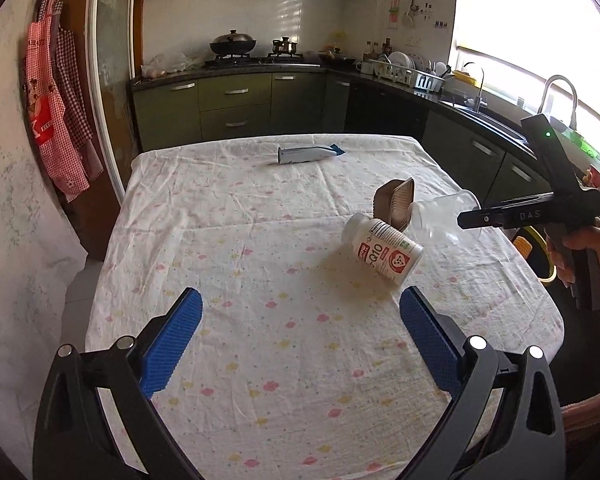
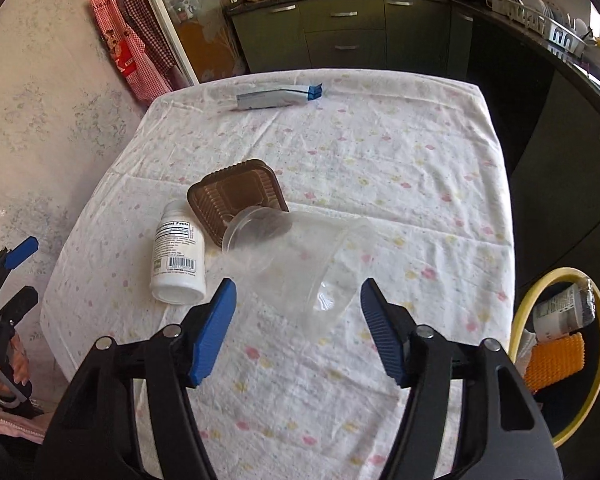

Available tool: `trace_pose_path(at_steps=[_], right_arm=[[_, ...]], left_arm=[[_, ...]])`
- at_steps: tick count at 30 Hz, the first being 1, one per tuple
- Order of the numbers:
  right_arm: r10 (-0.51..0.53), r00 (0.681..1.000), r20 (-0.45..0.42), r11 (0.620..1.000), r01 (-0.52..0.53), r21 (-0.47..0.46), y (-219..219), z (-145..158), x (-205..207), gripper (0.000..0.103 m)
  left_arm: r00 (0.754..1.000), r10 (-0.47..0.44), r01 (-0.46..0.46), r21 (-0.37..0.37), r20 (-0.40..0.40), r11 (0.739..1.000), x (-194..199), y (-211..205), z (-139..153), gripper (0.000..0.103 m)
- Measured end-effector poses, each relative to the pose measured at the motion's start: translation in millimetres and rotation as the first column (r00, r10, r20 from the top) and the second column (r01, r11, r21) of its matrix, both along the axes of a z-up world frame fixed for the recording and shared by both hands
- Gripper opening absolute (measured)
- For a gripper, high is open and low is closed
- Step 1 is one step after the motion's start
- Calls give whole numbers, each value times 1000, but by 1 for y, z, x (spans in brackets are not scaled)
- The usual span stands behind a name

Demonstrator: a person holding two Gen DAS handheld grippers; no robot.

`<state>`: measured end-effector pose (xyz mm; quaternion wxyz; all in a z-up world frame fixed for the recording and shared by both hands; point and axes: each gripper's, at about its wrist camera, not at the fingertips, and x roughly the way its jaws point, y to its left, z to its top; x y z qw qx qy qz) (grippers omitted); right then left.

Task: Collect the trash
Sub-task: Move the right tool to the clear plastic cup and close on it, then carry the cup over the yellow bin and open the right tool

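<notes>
On the flowered tablecloth (image 2: 380, 152) a clear plastic cup (image 2: 296, 256) lies on its side. My right gripper (image 2: 298, 292) is open, its blue pads on either side of the cup's base end without pressing on it. Beside the cup are a white pill bottle (image 2: 178, 256) on its side and a brown plastic tray (image 2: 236, 196). A white tube with a blue cap (image 2: 278, 97) lies near the far edge. My left gripper (image 1: 300, 304) is open and empty over the near cloth, short of the bottle (image 1: 382, 254) and cup (image 1: 444, 216).
A yellow-rimmed bin (image 2: 520, 312) stands beside the table's right edge, holding a bottle and an orange item. Kitchen cabinets and a counter (image 1: 240, 100) run behind and to the right. Aprons (image 1: 56, 112) hang on the left wall.
</notes>
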<state>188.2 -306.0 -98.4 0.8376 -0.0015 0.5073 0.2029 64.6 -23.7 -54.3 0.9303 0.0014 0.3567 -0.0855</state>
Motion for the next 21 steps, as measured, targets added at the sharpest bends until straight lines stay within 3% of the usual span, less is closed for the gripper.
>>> trace_pose_path(at_steps=[5, 11, 12, 13, 21], right_arm=[[-4, 999, -39, 999, 6, 42, 5, -8, 11, 55], [9, 1000, -21, 997, -8, 73, 10, 3, 7, 25], [15, 1000, -13, 997, -14, 78, 11, 5, 4, 11], [13, 1000, -2, 997, -13, 79, 11, 9, 2, 5], [53, 994, 93, 997, -58, 55, 20, 39, -25, 5]], left_arm=[[1000, 21, -21, -2, -18, 1000, 4, 6, -4, 98], [999, 28, -28, -1, -29, 1000, 6, 9, -7, 98], [999, 27, -27, 1, -30, 1000, 6, 8, -8, 98], [999, 27, -27, 3, -30, 1000, 6, 8, -8, 98], [999, 20, -20, 19, -28, 1000, 5, 3, -6, 98]])
